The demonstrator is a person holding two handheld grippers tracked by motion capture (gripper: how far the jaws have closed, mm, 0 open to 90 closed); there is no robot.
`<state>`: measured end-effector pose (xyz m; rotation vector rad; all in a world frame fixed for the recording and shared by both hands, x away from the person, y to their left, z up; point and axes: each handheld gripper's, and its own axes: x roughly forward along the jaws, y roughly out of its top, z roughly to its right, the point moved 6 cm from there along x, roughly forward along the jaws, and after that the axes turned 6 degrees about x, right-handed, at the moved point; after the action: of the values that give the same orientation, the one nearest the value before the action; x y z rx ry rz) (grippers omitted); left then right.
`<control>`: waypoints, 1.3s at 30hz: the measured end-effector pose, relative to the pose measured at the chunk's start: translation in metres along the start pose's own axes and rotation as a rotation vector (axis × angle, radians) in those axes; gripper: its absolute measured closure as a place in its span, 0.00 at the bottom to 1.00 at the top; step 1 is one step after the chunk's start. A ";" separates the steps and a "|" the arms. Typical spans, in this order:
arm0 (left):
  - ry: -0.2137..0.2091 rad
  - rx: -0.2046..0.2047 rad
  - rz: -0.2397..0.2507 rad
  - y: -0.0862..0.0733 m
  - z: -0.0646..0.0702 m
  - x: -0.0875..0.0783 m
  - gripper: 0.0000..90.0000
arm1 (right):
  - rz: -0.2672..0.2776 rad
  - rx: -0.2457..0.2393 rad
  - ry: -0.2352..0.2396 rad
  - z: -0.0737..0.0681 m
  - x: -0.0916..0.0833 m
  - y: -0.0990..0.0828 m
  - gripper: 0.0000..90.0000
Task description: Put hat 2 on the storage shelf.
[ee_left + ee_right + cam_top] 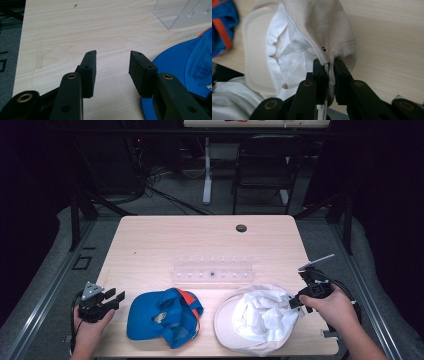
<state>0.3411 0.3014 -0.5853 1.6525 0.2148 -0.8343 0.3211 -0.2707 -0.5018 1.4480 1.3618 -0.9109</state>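
right claw (329,65) pinching cream hat (322,27) edge | left claw (112,67) spread, empty | blue cap (190,65) cut off

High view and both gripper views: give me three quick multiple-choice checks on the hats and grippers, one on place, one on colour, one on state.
1. Where does the clear rack sit?
A. Behind the two hats
B. On the blue cap
C. At the table's far edge

2. What colour is the trim on the blue cap?
A. Green
B. Orange
C. Yellow

3. What is the right gripper doing?
A. Open over bare wood
B. Shut on the rack
C. Shut on the white hat

Key: 1 A, the high view shows it mid-table just beyond both hats. 2 B, an orange band runs along the cap. 3 C, the right gripper view shows the hat's edge pinched between closed jaws.
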 end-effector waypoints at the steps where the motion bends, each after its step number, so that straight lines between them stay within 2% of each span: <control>1: 0.000 0.000 0.000 0.000 0.000 0.000 0.64 | 0.000 0.000 0.000 0.000 0.000 0.000 0.91; 2: 0.000 0.002 0.001 0.000 0.000 0.000 0.64 | -0.014 0.018 0.058 -0.003 -0.005 0.001 0.91; 3: -0.002 0.001 0.006 0.000 0.001 0.001 0.64 | 0.002 0.039 0.071 -0.005 -0.006 0.002 0.91; 5: -0.001 0.001 0.007 0.000 0.001 0.001 0.64 | -0.017 0.035 0.089 -0.006 -0.009 0.002 0.91; 6: 0.000 0.002 0.007 0.000 0.001 0.001 0.64 | -0.006 0.058 0.119 -0.010 -0.011 0.003 0.91; 11: 0.004 0.002 0.002 0.000 0.000 0.000 0.64 | -0.039 0.058 0.184 -0.019 -0.020 0.005 0.91; 12: 0.005 0.001 0.003 0.000 0.000 0.000 0.64 | -0.031 0.067 0.192 -0.021 -0.021 0.005 0.91; 13: 0.005 0.001 0.003 0.000 0.000 0.000 0.64 | -0.026 0.074 0.215 -0.025 -0.023 0.006 0.91; 14: 0.005 0.000 0.004 0.000 0.000 0.000 0.64 | -0.042 0.058 0.230 -0.026 -0.027 0.006 0.91; 16: 0.006 0.000 0.006 0.000 0.000 0.000 0.64 | -0.026 0.084 0.272 -0.032 -0.032 0.008 0.91; 18: 0.006 -0.002 0.007 0.000 0.000 0.000 0.64 | -0.038 0.070 0.307 -0.037 -0.038 0.008 0.91; 20: 0.008 -0.005 0.017 0.001 0.000 0.000 0.64 | -0.034 0.086 0.343 -0.043 -0.043 0.009 0.91; 21: 0.008 -0.005 0.017 0.001 0.000 0.000 0.64 | -0.041 0.079 0.354 -0.045 -0.046 0.009 0.91; 22: 0.007 -0.006 0.018 0.001 0.000 0.000 0.64 | -0.031 0.091 0.365 -0.049 -0.048 0.009 0.91; 23: 0.007 -0.006 0.018 0.001 0.000 0.000 0.64 | -0.035 0.077 0.376 -0.051 -0.051 0.010 0.91; 25: 0.009 -0.006 0.019 0.001 0.000 0.000 0.64 | -0.032 0.089 0.386 -0.053 -0.053 0.010 0.91; 27: 0.009 -0.007 0.020 0.001 0.000 0.000 0.64 | -0.014 0.068 0.424 -0.060 -0.062 0.012 0.91; 31: 0.009 -0.006 0.023 0.001 0.000 0.000 0.64 | 0.002 0.065 0.449 -0.065 -0.073 0.014 0.91; 33: 0.005 -0.006 0.032 0.001 0.001 0.000 0.64 | 0.034 0.072 0.495 -0.068 -0.083 0.016 0.91; 35: 0.004 -0.006 0.033 0.001 0.001 0.000 0.64 | 0.042 0.069 0.505 -0.068 -0.086 0.017 0.91; 36: 0.001 -0.005 0.034 0.002 0.002 0.000 0.64 | 0.061 0.081 0.526 -0.066 -0.092 0.019 0.91; 39: -0.002 -0.002 0.037 0.002 0.003 0.000 0.64 | 0.091 0.107 0.547 -0.062 -0.097 0.022 0.91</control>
<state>0.3410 0.2984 -0.5836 1.6493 0.1825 -0.8075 0.3272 -0.2413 -0.3883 1.9161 1.6360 -0.5508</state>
